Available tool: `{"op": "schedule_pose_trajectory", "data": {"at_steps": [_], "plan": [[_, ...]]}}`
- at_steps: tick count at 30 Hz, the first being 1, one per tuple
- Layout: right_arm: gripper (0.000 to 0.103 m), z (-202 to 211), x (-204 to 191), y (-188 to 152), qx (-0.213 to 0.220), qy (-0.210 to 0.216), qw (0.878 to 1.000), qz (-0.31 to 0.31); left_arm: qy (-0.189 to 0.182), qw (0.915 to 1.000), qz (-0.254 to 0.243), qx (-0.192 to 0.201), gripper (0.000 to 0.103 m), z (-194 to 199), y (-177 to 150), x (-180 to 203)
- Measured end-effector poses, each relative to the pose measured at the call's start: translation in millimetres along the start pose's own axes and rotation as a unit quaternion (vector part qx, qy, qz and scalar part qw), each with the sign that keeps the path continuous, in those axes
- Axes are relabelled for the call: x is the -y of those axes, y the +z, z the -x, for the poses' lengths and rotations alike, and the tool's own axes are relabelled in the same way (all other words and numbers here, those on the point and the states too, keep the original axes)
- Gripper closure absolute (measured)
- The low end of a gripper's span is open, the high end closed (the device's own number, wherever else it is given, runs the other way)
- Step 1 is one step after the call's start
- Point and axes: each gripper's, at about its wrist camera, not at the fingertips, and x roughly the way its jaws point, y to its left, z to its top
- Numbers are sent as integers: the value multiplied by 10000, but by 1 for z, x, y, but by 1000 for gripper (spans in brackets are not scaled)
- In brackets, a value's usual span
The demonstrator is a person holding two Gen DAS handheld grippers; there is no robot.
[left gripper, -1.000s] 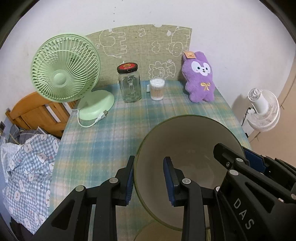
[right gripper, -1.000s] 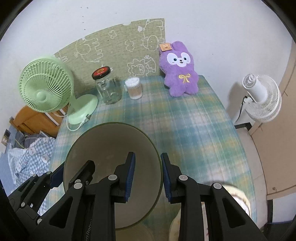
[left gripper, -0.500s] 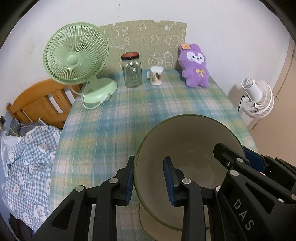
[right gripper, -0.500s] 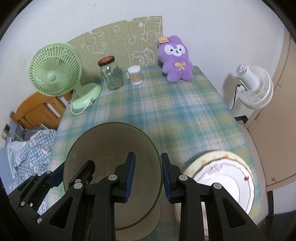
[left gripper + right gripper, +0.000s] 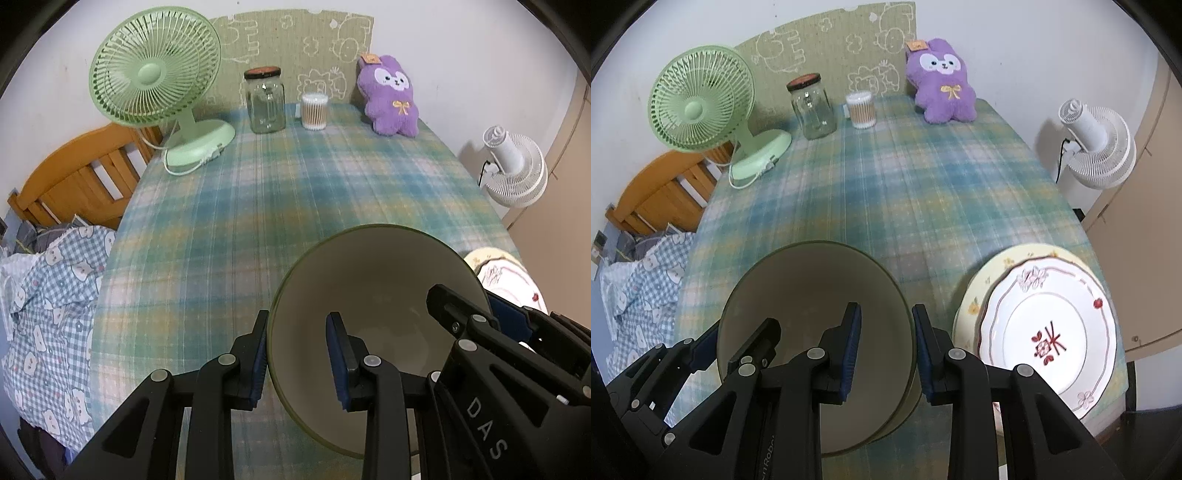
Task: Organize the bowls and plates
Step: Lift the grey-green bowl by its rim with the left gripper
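In the left wrist view, the left gripper (image 5: 297, 354) sat at the bottom centre of the frame, its two blue-padded fingers pinching the left rim of the bowl (image 5: 373, 288), one pad outside the wall and one inside. The bowl filled the lower right, tilted with its pale inside turned toward the camera, above the plaid table (image 5: 288, 192). The right gripper (image 5: 491, 317) reached in from the lower right and clasped the bowl's opposite rim. Past it, at the right edge, a slice of the plates (image 5: 506, 273) showed. Along the top stood the green fan (image 5: 155, 74), the jar (image 5: 265, 99), the swab cup (image 5: 314, 110) and the purple plush (image 5: 391, 96). A chair (image 5: 77, 177) was at the left edge, and a white fan (image 5: 515, 166) at the right.

In the right wrist view, the right gripper (image 5: 886, 350) was at the bottom centre, pinching the bowl's (image 5: 809, 291) right rim, one pad on each side of the wall. The left gripper (image 5: 718, 345) came in from the lower left and held the far rim. The plates (image 5: 1049, 332) lay stacked at the lower right, just beside the bowl near the table (image 5: 905, 192) edge, a white patterned one on a yellow one. The green fan (image 5: 701, 107), jar (image 5: 812, 107), swab cup (image 5: 861, 109) and plush (image 5: 942, 85) lined the top.
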Motion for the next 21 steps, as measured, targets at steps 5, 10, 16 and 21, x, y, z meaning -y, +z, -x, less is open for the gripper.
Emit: {"op": "schedule_pose_trajectory", "data": {"at_steps": [5, 10, 16, 21], "plan": [[72, -7, 1, -8, -105, -51, 9999, -36, -46, 9999, -27, -117, 74, -7, -9, 0], [72, -13, 4, -11, -173, -105, 9998, -74, -98, 9998, -52, -194, 74, -13, -12, 2], [72, -17, 6, -11, -203, -200, 9996, -41, -181, 9995, -48, -250, 75, -19, -14, 3], [72, -19, 6, -10, -189, -260, 9995, 13, -202, 9995, -30, -223, 75, -21, -14, 3]]}}
